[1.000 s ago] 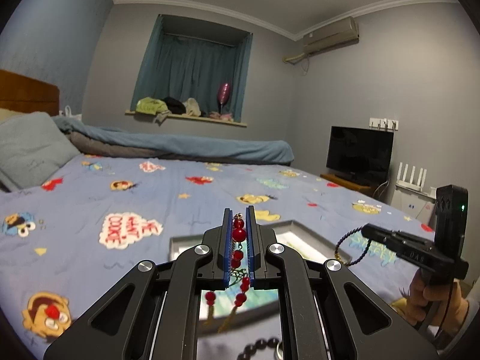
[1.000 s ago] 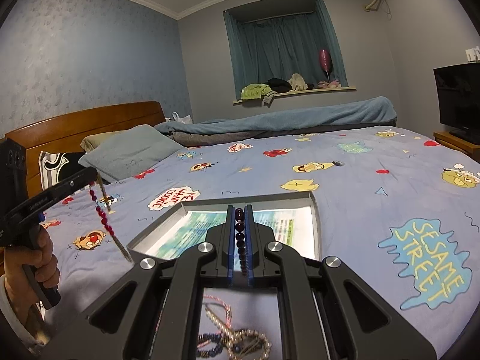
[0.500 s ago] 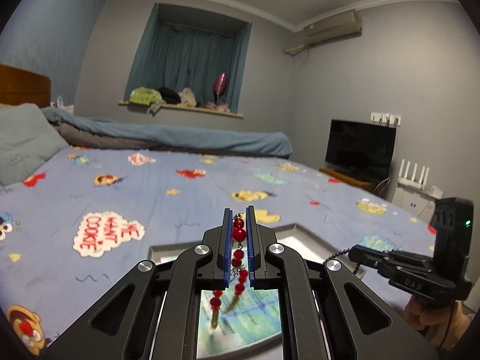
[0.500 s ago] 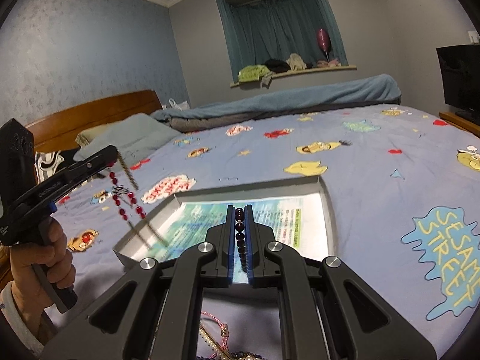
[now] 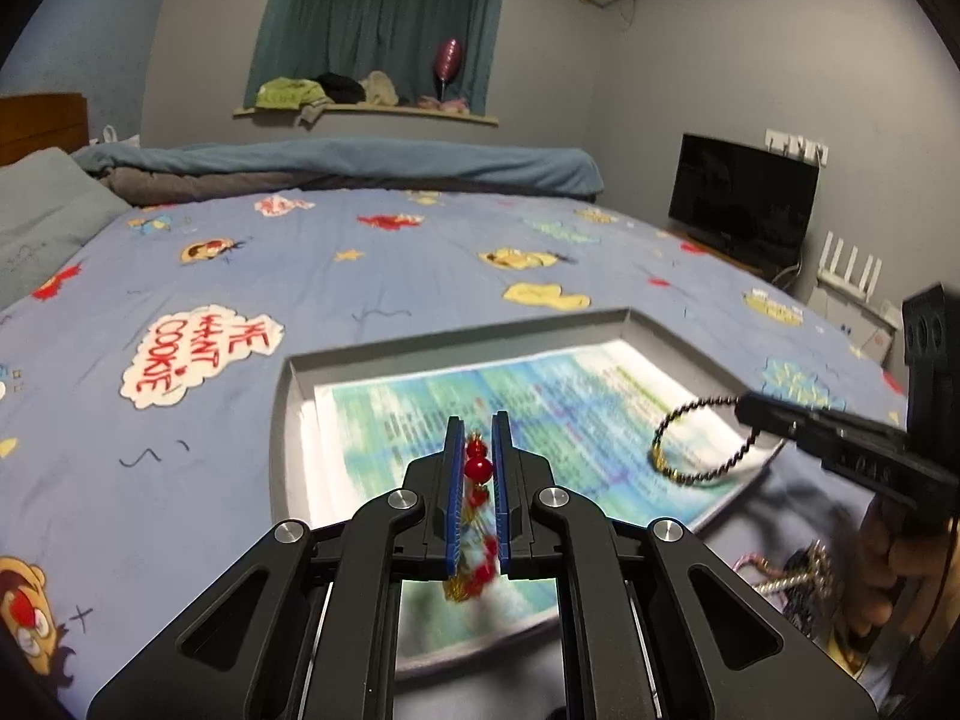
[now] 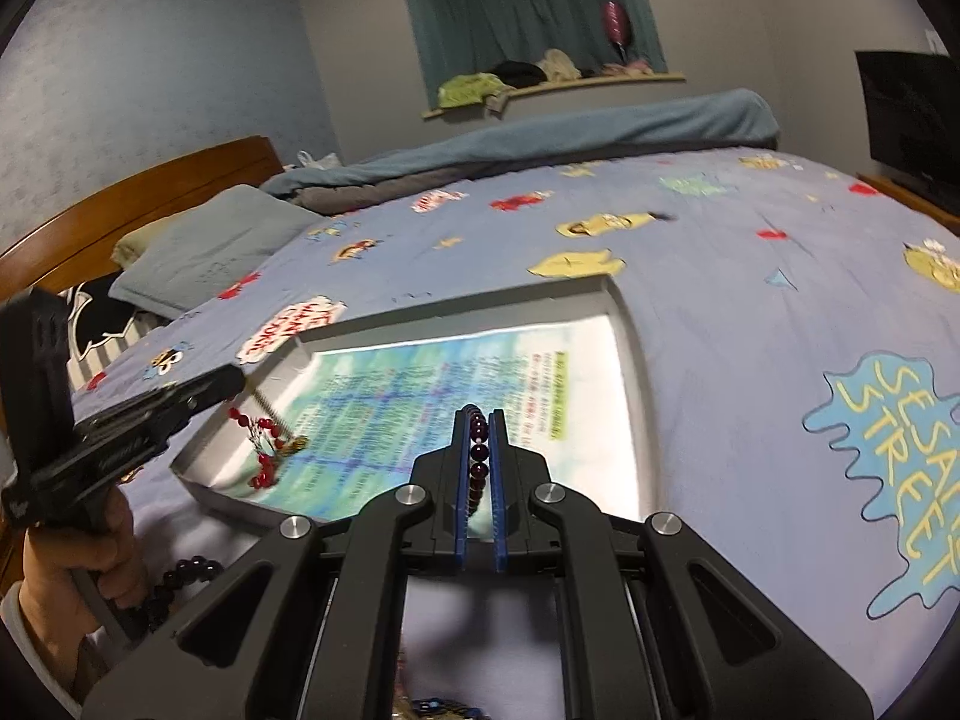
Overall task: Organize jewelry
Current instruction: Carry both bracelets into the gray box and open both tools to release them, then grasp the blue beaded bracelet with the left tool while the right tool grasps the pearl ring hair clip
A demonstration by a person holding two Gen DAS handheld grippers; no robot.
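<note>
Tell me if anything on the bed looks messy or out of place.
Loose jewelry lies tangled in a heap on the sheet beside the tray, not in it. More dark beads lie outside the tray's near corner. The tray itself holds only a printed sheet of paper.

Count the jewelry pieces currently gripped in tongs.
2. A red bead strand in the left tongs, dangling over the tray; a dark bead bracelet in the right tongs. More jewelry lies tangled on the bedsheet, partly hidden.
</note>
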